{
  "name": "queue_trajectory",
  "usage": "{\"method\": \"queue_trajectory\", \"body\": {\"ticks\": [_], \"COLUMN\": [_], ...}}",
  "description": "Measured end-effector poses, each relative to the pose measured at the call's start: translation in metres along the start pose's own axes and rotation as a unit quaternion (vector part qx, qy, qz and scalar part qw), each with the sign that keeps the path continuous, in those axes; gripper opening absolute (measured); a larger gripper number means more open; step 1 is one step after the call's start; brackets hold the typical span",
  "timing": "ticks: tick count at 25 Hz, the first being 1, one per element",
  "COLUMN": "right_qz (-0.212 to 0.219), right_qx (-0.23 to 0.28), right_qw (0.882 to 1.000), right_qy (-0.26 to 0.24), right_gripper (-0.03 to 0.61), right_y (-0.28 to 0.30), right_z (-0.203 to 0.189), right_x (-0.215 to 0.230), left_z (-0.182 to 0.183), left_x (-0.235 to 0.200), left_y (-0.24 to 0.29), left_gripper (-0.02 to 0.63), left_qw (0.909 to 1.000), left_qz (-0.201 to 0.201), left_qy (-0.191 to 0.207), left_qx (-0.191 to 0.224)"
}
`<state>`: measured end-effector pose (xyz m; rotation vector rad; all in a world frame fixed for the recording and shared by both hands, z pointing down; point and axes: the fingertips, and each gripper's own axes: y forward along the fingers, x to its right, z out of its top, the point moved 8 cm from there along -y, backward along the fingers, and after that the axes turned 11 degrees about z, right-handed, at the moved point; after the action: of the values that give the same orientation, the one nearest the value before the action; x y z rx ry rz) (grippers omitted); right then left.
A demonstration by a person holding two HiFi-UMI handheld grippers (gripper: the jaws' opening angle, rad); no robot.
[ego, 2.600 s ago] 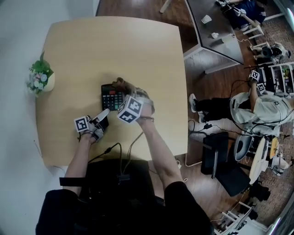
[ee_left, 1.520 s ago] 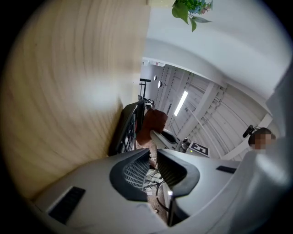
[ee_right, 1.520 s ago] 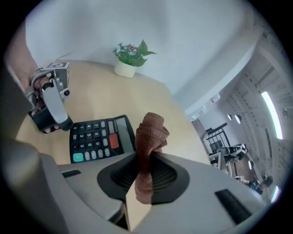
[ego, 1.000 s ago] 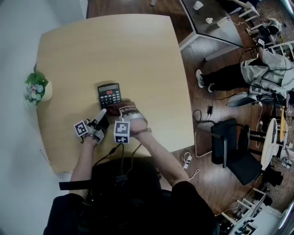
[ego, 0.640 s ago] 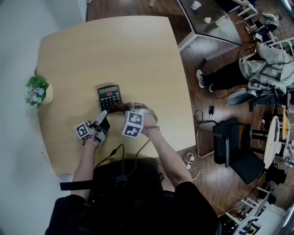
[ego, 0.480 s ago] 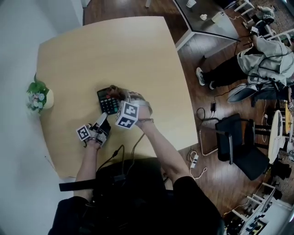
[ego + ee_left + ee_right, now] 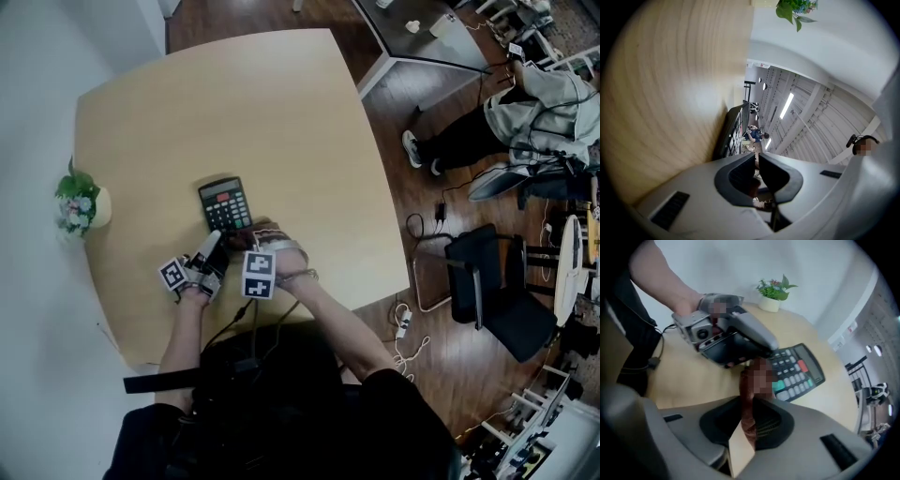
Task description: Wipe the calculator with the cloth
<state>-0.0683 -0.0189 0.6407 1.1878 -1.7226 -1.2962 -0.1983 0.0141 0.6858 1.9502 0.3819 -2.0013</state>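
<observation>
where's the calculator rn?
Head view: the calculator lies left of the middle of the table, right of the potted plant, with the cloth by its near edge.

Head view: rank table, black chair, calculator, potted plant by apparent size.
1. table
2. black chair, though it stands farther from the camera
3. calculator and potted plant: they look about alike, not ranked
</observation>
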Motion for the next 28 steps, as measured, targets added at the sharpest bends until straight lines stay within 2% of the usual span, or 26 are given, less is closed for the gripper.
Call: {"method": "queue_trajectory", "body": {"ticks": [2,3,5,6,7,9,10,11,13,14,16,20,24,28], "right_qz": [0.048,0.064,0.072,0.064,0.047,0.004,-0.013,-0.024,-0.017,-0.001,0.033,0.075,0.111,0.149], "right_qx": [0.018,0.041,0.111,0.152,0.194,0.272,0.302,0.325,0.359,0.371,0.383,0.381,0.334,0.325], "right_qw": [0.998,0.996,0.98,0.963,0.941,0.887,0.862,0.842,0.815,0.807,0.799,0.78,0.781,0.749], "right_qy": [0.024,0.053,0.15,0.211,0.272,0.373,0.406,0.429,0.454,0.459,0.462,0.491,0.516,0.558], "right_gripper": [0.071,0.071,0.071,0.071,0.071,0.071,0.071,0.071,0.071,0.071,0.071,0.071,0.072,0.072], "right_y": [-0.002,-0.007,-0.025,-0.036,-0.047,-0.062,-0.065,-0.065,-0.06,-0.054,-0.04,-0.028,-0.02,-0.022], "right_z": [-0.01,-0.014,-0.024,-0.03,-0.037,-0.05,-0.055,-0.058,-0.057,-0.054,-0.047,-0.052,-0.06,-0.068], "right_x": [-0.015,-0.013,0.011,0.031,0.055,0.105,0.127,0.146,0.174,0.182,0.189,0.171,0.122,0.061], "left_z": [-0.001,-0.001,-0.001,0.0,0.0,0.001,0.0,0.0,-0.002,-0.003,-0.003,-0.005,-0.003,-0.003], "left_x": [0.001,0.002,0.002,0.002,0.001,0.0,0.0,-0.001,-0.001,-0.002,-0.004,-0.001,0.001,0.004], "left_y": [0.001,0.002,0.003,0.004,0.005,0.007,0.007,0.007,0.008,0.009,0.009,0.01,0.009,0.009], "left_gripper": [0.032,0.032,0.032,0.032,0.032,0.024,0.023,0.017,0.015,0.015,0.014,0.014,0.014,0.014], "left_qw": [1.0,0.9999,0.9998,0.9998,0.9998,0.9998,0.9998,0.9998,0.9999,0.9999,0.9999,0.9999,0.9999,0.9999], "left_qz": [0.003,0.004,0.003,0.002,0.003,0.008,0.012,0.013,0.012,0.011,0.012,0.013,0.014,0.014], "left_qy": [0.006,0.01,0.017,0.018,0.018,0.014,0.012,0.011,0.007,0.004,0.0,-0.001,0.002,0.003], "left_qx": [-0.003,-0.006,-0.011,-0.011,-0.01,-0.006,-0.005,-0.005,-0.005,-0.005,-0.004,-0.007,-0.005,-0.006]}}
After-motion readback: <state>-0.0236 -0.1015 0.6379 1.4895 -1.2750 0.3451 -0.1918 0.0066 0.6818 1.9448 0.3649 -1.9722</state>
